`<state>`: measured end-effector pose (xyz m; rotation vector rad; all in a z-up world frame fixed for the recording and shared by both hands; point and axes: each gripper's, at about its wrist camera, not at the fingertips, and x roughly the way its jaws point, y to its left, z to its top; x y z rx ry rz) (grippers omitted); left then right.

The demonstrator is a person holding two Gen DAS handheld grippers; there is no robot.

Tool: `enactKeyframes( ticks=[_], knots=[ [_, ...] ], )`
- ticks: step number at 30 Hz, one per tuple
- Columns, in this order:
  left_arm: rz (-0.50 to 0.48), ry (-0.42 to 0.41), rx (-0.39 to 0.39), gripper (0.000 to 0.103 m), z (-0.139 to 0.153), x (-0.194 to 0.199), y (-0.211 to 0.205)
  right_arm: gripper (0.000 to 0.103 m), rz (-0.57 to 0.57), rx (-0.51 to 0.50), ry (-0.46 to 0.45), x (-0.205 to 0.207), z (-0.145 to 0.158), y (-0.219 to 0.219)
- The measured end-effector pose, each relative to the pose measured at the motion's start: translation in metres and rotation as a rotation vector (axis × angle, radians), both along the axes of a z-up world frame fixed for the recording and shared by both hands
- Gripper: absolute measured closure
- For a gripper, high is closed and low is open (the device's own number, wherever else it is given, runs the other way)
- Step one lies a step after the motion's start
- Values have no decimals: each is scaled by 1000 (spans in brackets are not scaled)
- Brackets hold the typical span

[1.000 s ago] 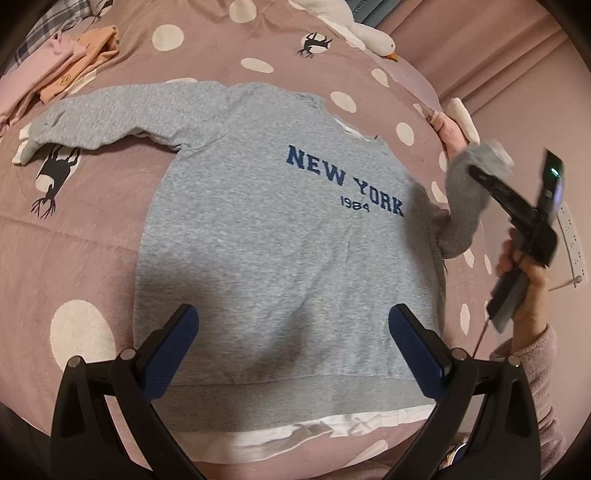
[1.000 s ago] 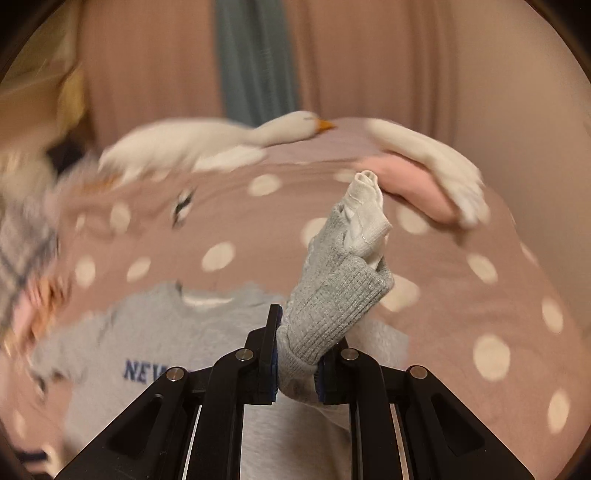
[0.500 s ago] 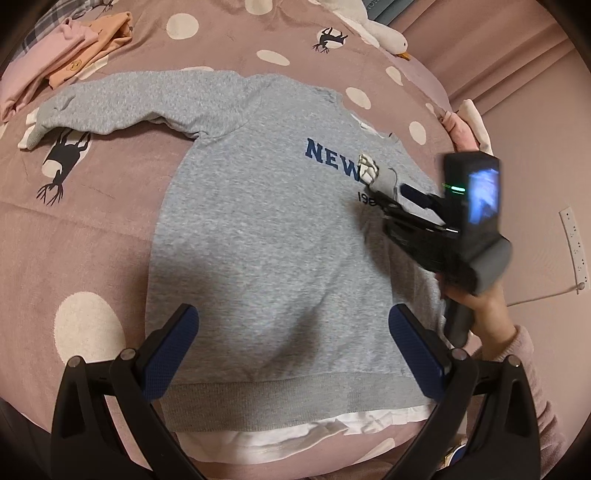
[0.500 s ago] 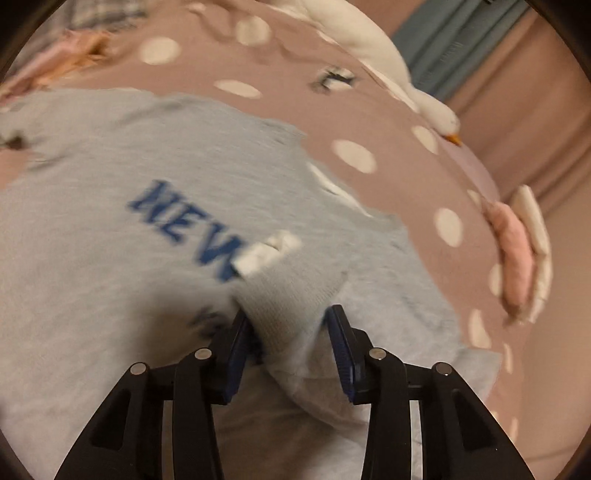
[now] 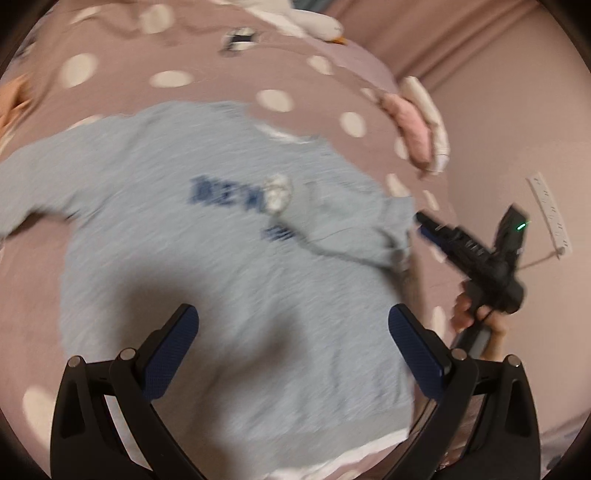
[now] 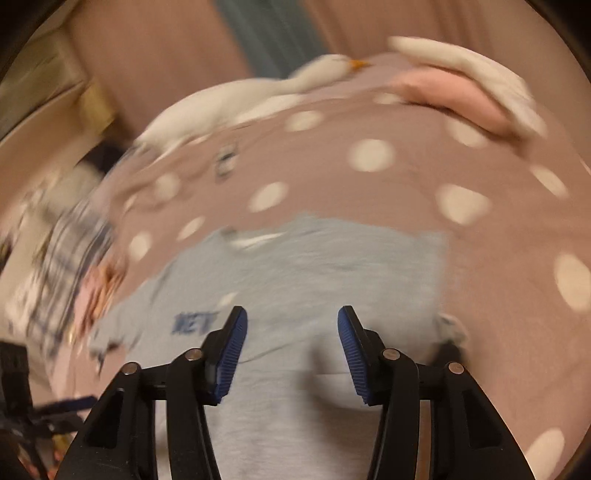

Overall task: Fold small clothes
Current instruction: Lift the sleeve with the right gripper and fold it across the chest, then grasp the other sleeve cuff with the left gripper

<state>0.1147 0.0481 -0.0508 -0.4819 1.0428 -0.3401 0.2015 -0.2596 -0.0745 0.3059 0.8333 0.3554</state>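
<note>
A grey sweatshirt (image 5: 229, 273) with blue lettering lies flat on the bedspread, its right sleeve folded across the chest so that the cuff (image 5: 277, 194) rests on the letters. My left gripper (image 5: 293, 339) hovers open over the lower part of the sweatshirt with nothing between its fingers. My right gripper (image 5: 421, 223) is off the sweatshirt's right edge, held by a hand (image 5: 476, 321). In the right wrist view the right gripper (image 6: 291, 343) has its jaws opening, empty, above the grey sweatshirt (image 6: 317, 280). Both views are blurred.
The pink polka-dot bedspread (image 5: 207, 66) covers the bed. A white goose toy (image 5: 306, 18) lies at the far end and a pink and white plush (image 5: 417, 125) at the right edge. Other clothes (image 6: 92, 291) are piled at the left. A power strip (image 5: 550, 214) hangs on the wall.
The right gripper carried the sleeve over the chest, let it go and drew back to the right edge. Its jaws went from shut on the cuff to open. The left gripper shifted.
</note>
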Motion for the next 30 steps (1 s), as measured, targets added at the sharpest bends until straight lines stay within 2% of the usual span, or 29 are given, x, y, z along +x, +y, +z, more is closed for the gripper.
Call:
enactKeyframes(
  ticks=[3,5,6,7,9,13,16,17,18,21,24,26,30],
  knots=[
    [-57,-19,-90,1,0,32,-24,54,-71,76,30,8,-10,-26],
    [-94,-32,-148,3,-1,50,-40,62,-103,84,30,11,-15,-34],
    [-109,-41,-167,8,-4,61,-51,68,-109,89,30,12,-16,-37],
    [-121,-47,-170,10,-5,69,-60,75,-108,94,24,14,-17,-37],
    [-137,-49,-163,18,-14,86,-76,80,-92,99,7,18,-16,-34],
    [-149,0,-124,22,-41,107,-93,84,-19,142,-11,31,-19,-25],
    [-122,80,-30,23,-74,117,-95,84,-43,97,43,47,-31,-27],
    [-117,107,-30,33,-83,119,-92,84,-66,73,72,53,-37,-28],
    [-113,113,-38,34,-88,118,-89,84,-93,55,94,56,-43,-33],
    [-121,93,-72,34,-85,115,-81,84,-195,39,170,65,-58,-46],
    [-135,95,-64,33,-84,112,-79,84,-247,90,177,62,-58,-59],
    [-137,95,-65,32,-84,108,-77,84,-264,48,155,56,-48,-58],
    [-134,109,-98,25,-80,97,-73,84,-70,26,25,24,-18,-34]
  ],
)
